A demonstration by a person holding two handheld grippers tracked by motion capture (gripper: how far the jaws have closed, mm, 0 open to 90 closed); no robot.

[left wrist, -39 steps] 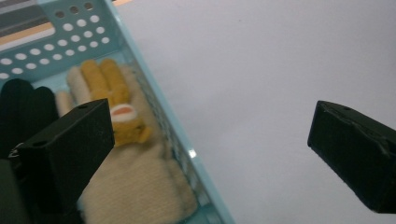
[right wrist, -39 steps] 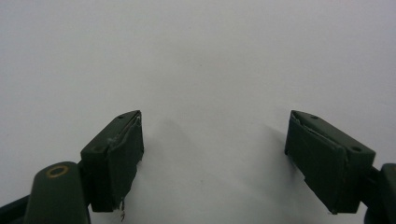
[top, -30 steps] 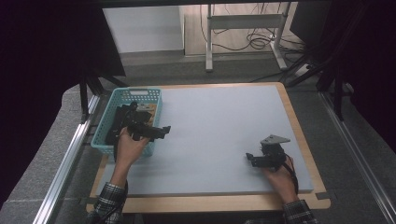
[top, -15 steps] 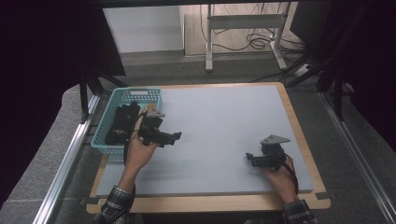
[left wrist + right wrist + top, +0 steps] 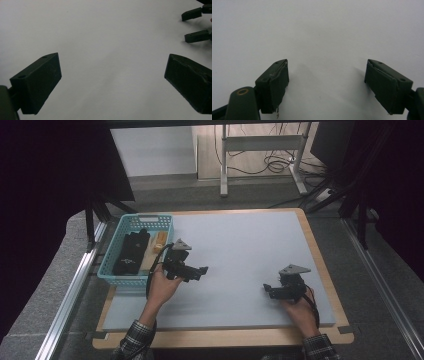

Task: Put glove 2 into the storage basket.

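- The left claw (image 5: 202,270) is hovering over the grey tabletop (image 5: 240,250), its jaws spread wide and gripping nothing; its long axis is running across the tabletop, and the tips are pointing toward the other claw.
- The right claw (image 5: 267,290) is sitting low over the tabletop on the far side of the left one, well apart from it, released as well, with bare surface between its jaws. Its long axis is also lying crosswise, tips aimed back at the left claw, so the two are facing each other.
- Behind the left claw, just past the person's left hand (image 5: 162,282), a teal basket (image 5: 145,219) is resting at the edge of the tabletop, its long axis running away from the person.
- Inside it, one black bundle (image 5: 131,251) is lying lengthwise along the basket, and one small tan piece (image 5: 160,240) is lying beside it, on the side nearer the left claw.
- Counting: two claws, two hands, one basket.
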